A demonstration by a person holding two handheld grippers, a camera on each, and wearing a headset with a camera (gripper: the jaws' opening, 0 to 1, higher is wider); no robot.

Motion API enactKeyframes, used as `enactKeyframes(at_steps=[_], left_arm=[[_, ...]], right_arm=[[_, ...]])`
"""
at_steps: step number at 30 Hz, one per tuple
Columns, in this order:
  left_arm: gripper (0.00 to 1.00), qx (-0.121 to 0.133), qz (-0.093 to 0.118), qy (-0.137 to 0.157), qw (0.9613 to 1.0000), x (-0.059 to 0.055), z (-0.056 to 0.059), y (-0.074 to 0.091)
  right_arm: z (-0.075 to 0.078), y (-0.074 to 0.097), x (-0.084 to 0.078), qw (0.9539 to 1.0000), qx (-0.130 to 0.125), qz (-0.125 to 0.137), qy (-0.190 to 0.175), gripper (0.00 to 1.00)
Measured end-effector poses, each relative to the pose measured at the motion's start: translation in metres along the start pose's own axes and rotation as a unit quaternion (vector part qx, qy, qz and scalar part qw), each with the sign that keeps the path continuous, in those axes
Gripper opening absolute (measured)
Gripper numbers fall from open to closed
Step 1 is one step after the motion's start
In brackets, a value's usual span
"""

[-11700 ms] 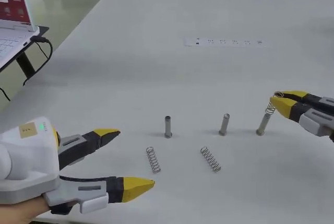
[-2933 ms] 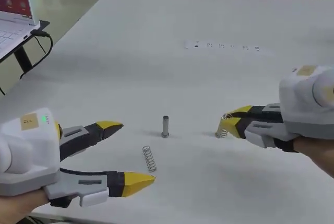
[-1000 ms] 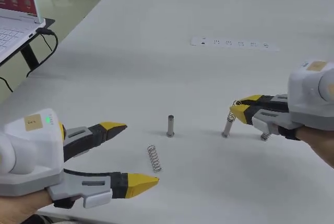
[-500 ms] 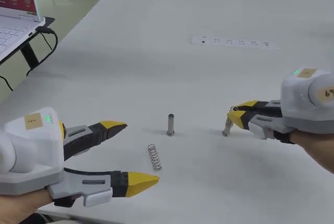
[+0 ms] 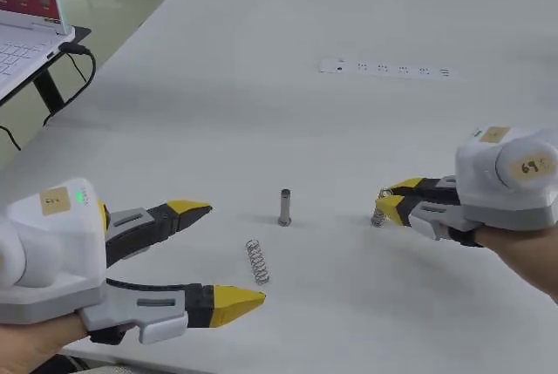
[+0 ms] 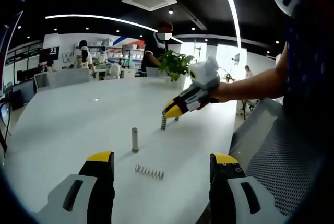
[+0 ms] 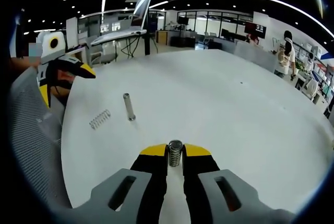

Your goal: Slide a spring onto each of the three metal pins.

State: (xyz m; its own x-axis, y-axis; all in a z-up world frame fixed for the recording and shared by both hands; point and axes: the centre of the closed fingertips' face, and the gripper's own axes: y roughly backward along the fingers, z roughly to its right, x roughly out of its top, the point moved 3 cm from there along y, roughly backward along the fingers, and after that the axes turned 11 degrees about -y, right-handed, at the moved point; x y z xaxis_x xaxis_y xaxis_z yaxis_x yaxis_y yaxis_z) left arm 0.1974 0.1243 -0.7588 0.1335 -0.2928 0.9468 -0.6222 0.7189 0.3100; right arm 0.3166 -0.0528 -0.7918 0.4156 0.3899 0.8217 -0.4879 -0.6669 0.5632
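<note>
A bare metal pin (image 5: 285,207) stands upright mid-table, with a loose spring (image 5: 256,261) lying just in front of it. My right gripper (image 5: 390,200) is shut on a spring (image 5: 379,214) that sits around the middle pin. In the right gripper view the coil and pin top (image 7: 175,153) sit between the yellow tips of my right gripper (image 7: 175,150). My left gripper (image 5: 222,254) hovers open at the lower left, holding nothing. In the left gripper view my left gripper (image 6: 162,158) faces the bare pin (image 6: 134,140) and loose spring (image 6: 150,172). The right gripper's body hides whatever stands behind it.
A white power strip (image 5: 384,69) lies flat at the far side of the table. A laptop (image 5: 26,8) stands on a side stand at far left, with a black cable (image 5: 61,86) hanging off it. People stand in the background of the left gripper view.
My right gripper has sunk lower with the spring, which now sits further down the middle pin. The left gripper, bare pin and loose spring have stayed put.
</note>
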Motion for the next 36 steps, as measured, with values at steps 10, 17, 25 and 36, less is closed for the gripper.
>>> enactKeyframes(at_steps=[10, 17, 25, 36], left_arm=[[0.71, 0.000, -0.001, 0.000, 1.0000, 0.000, -0.001, -0.001], [0.71, 0.000, -0.001, 0.000, 1.0000, 0.000, -0.001, -0.001], [0.71, 0.000, 0.002, -0.001, 1.0000, 0.001, -0.001, 0.000], [0.71, 0.000, 0.008, -0.001, 1.0000, 0.003, 0.000, 0.001]], right_arm=[[0.002, -0.001, -0.003, 0.9999, 0.000, -0.010, -0.005, 0.08], [0.002, -0.002, -0.007, 0.9997, -0.003, -0.025, -0.003, 0.09], [0.003, 0.003, -0.013, 0.9989, -0.015, -0.043, -0.010, 0.13], [0.001, 0.016, -0.024, 0.9955, -0.040, -0.086, 0.011, 0.13]])
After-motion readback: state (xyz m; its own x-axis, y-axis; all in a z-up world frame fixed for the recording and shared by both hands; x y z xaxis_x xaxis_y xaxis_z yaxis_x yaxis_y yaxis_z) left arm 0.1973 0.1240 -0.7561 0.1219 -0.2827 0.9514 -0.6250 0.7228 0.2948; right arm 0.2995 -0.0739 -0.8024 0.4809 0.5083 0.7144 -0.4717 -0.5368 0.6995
